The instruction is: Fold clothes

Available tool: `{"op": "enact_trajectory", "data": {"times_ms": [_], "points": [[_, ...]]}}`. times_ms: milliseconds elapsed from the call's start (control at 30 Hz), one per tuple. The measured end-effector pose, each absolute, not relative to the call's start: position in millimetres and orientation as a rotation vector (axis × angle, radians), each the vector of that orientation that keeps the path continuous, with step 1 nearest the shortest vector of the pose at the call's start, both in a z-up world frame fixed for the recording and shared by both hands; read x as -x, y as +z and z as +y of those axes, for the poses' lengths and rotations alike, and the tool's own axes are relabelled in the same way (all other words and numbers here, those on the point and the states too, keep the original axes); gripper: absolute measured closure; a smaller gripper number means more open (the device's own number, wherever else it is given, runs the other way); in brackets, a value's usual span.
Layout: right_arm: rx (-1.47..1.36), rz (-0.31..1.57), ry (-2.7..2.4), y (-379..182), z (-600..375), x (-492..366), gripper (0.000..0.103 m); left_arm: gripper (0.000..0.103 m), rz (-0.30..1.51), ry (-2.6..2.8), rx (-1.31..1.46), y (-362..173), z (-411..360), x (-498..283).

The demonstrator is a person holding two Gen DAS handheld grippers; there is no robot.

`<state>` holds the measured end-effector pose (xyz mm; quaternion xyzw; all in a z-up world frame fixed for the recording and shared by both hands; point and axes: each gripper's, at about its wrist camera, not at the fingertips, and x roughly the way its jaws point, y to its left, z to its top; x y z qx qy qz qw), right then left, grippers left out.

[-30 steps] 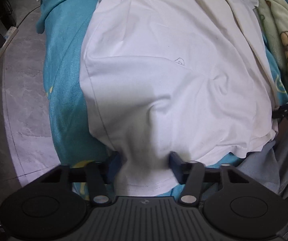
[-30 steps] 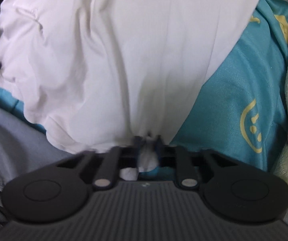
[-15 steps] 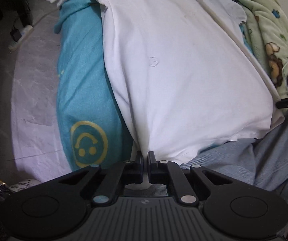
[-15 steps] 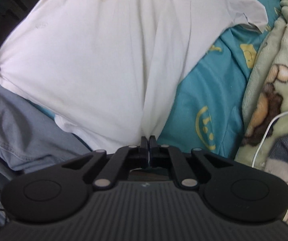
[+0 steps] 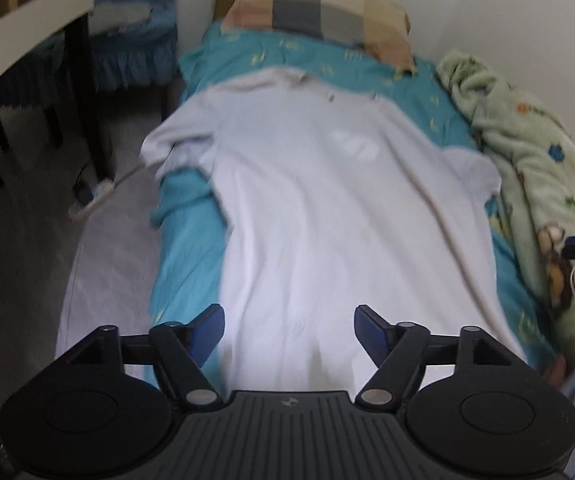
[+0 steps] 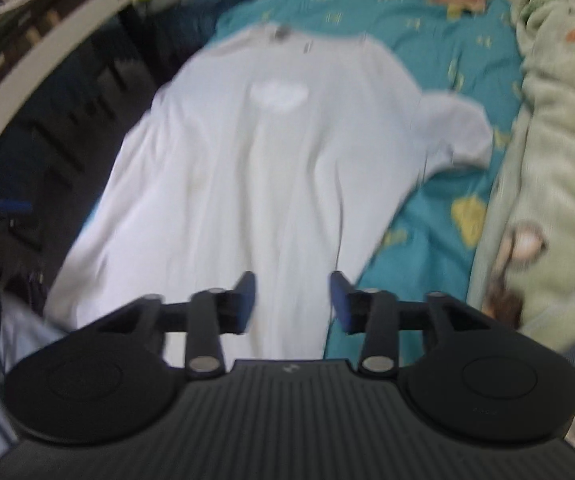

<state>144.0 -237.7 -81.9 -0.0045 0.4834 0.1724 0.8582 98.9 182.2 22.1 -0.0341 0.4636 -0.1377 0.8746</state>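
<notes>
White T-shirt (image 5: 327, 216) lies spread flat on the teal bedsheet (image 5: 187, 248), its long axis running away from the camera: collar toward the checked pillow (image 5: 315, 16), hem nearest. One sleeve hangs over the bed's left edge. The left gripper (image 5: 289, 330) is released, jaws wide apart above the hem, holding nothing.

From the right wrist, the T-shirt (image 6: 247, 160) points the same way, collar far, one sleeve reaching toward the green blanket (image 6: 547, 160). The right gripper (image 6: 292, 300) is likewise spread and empty above the hem.
</notes>
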Motion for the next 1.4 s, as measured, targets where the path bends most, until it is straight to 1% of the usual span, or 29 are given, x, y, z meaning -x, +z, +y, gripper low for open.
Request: {"op": "enact_trajectory", "data": {"times_ms": [33, 100, 200, 300, 400, 500, 600, 733, 800, 833, 867, 900, 933, 967, 1033, 1133, 1300, 1400], "points": [[0.010, 0.981, 0.350, -82.6, -237.8, -159.9, 0.053, 0.024, 0.936, -0.290, 0.073, 22.1, 171.4, -108.2], [0.007, 0.913, 0.334, -89.5, -238.6, -197.1, 0.053, 0.019, 0.880, -0.277, 0.060, 14.3, 143.9, -128.8], [0.010, 0.806, 0.314, -106.2, -237.7, -258.7, 0.053, 0.018, 0.808, -0.247, 0.024, -3.5, 100.7, -158.9], [0.006, 0.733, 0.297, -130.3, -232.5, -328.0, 0.053, 0.013, 0.739, -0.219, -0.012, -23.1, 59.7, -188.1], [-0.010, 0.681, 0.291, -158.1, -225.5, -395.5, 0.053, 0.013, 0.697, -0.201, -0.051, -60.0, 40.7, -209.4], [-0.050, 0.672, 0.266, -189.7, -218.4, -455.1, 0.053, 0.013, 0.729, -0.162, -0.039, -95.2, 47.6, -227.3], [-0.090, 0.684, 0.220, -220.0, -214.2, -499.6, 0.053, 0.013, 0.757, -0.141, -0.020, -115.7, 60.6, -238.8], [-0.107, 0.709, 0.166, -252.1, -207.8, -541.4, 0.053, 0.013, 0.757, -0.126, 0.010, -123.8, 76.4, -245.2], [-0.092, 0.703, 0.143, -253.9, -203.4, -546.5, 0.054, 0.013, 0.750, -0.116, -0.009, -125.2, 80.7, -245.4], [-0.082, 0.698, 0.132, -253.1, -201.1, -547.4, 0.057, 0.013, 0.751, -0.114, -0.014, -126.6, 82.3, -246.5], [-0.072, 0.692, 0.120, -252.3, -198.8, -548.3, 0.063, 0.013, 0.759, -0.119, -0.006, -128.1, 83.9, -248.3], [-0.063, 0.686, 0.108, -251.6, -196.5, -549.2, 0.082, 0.013, 0.765, -0.123, 0.001, -129.3, 85.5, -249.6], [-0.053, 0.680, 0.097, -250.8, -194.1, -550.1, 0.093, 0.013, 0.765, -0.122, 0.008, -129.4, 87.2, -249.6], [-0.043, 0.674, 0.085, -250.0, -191.8, -551.0, 0.097, 0.013, 0.765, -0.122, 0.016, -129.5, 88.9, -249.7], [-0.024, 0.662, 0.062, -248.4, -187.2, -552.8, 0.100, 0.013, 0.755, -0.117, 0.026, -126.6, 92.1, -247.7], [-0.005, 0.634, 0.029, -241.8, -181.9, -554.7, 0.100, 0.013, 0.722, -0.115, 0.047, -115.6, 96.2, -239.9], [-0.007, 0.554, -0.001, -207.5, -179.4, -567.9, 0.100, 0.013, 0.660, -0.107, 0.080, -100.9, 105.3, -227.9], [-0.001, 0.557, -0.001, -204.8, -174.5, -582.0, 0.100, 0.013, 0.673, -0.099, 0.107, -104.3, 110.7, -231.5]]}}
